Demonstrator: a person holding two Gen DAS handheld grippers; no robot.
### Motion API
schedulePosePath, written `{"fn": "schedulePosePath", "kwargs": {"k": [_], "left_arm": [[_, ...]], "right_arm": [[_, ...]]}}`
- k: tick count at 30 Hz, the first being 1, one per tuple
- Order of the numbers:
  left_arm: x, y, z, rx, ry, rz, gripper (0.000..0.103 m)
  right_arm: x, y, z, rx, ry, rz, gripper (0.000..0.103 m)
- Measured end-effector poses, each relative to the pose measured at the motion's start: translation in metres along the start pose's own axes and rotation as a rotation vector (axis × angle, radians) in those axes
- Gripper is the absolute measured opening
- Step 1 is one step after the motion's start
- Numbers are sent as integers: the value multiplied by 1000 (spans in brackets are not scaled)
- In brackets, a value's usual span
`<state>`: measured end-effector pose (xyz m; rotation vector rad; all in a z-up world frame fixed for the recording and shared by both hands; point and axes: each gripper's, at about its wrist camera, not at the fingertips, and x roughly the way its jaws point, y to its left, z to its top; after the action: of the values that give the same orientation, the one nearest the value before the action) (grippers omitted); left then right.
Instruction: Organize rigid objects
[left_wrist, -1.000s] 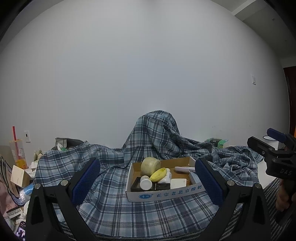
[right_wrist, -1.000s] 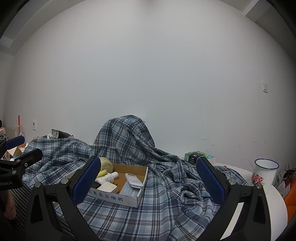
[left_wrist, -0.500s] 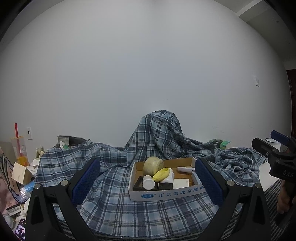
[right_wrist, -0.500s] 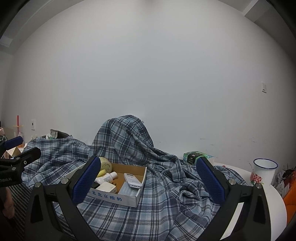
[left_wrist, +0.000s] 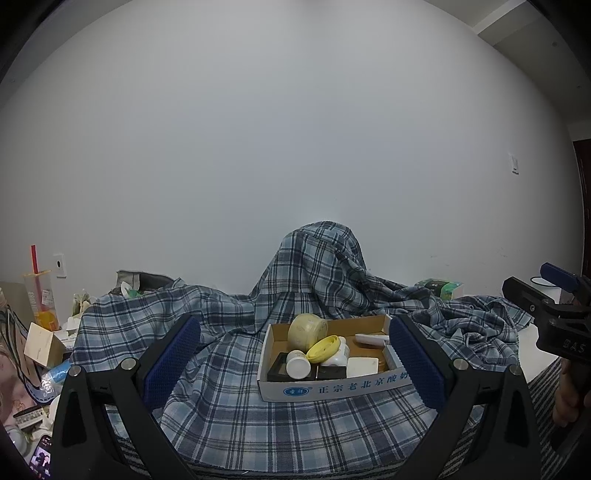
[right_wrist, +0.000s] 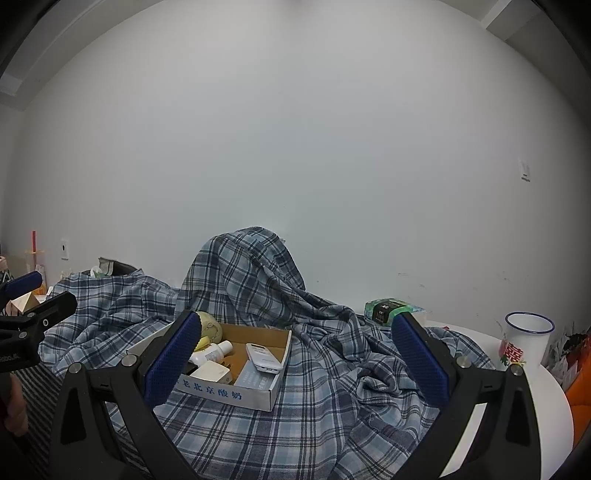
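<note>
Both grippers, left (left_wrist: 291, 360) and right (right_wrist: 295, 354), spread wide, empty. Round pale-yellow jar (left_wrist: 307, 327) in shallow cardboard box (left_wrist: 332, 387): prob. light, slick; pinch across body.

Light: dim, even and cool; source not visible, perhaps overhead.
Shadows: soft, faint under the box (left_wrist: 334, 384) and in folds of the cloth (right_wrist: 325, 369).
Glare: none on the wall (left_wrist: 295, 147).
Focus: centre sharp; small print blurred.
Distortion: strong fisheye bending, black vignette at corners.
</note>
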<state>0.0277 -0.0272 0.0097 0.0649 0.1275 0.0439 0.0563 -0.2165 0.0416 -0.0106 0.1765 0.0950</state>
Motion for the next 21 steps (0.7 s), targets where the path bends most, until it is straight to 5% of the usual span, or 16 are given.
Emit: {"fn": "schedulePosePath", "kwargs": {"k": [21], "left_arm": [[-2,0,1,-6,-10,3,103]], "right_arm": [[-1,1,0,1,2,-3,103]]}}
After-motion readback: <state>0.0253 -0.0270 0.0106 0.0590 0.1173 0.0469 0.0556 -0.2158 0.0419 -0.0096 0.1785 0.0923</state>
